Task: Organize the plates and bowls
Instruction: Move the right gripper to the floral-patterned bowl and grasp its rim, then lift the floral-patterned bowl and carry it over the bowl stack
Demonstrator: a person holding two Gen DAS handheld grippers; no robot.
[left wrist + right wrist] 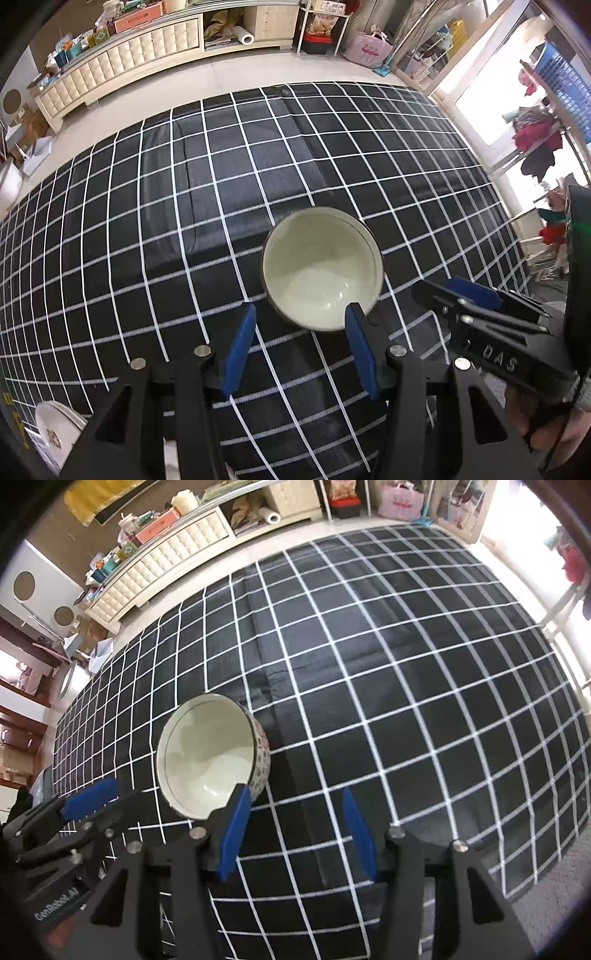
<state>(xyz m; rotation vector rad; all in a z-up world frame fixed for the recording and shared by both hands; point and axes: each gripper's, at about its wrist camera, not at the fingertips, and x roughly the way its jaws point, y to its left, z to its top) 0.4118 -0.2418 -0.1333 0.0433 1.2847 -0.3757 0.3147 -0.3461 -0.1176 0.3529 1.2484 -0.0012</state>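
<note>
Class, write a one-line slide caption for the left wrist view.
Open left claw poised over a cream ceramic bowl on the black white-gridded tablecloth, right claw alongside.

I held my left gripper (301,350) low just before the bowl (322,267), blue pads spread wide, nothing between them. My right gripper (295,834), to the bowl's right, was likewise spread and empty.
</note>
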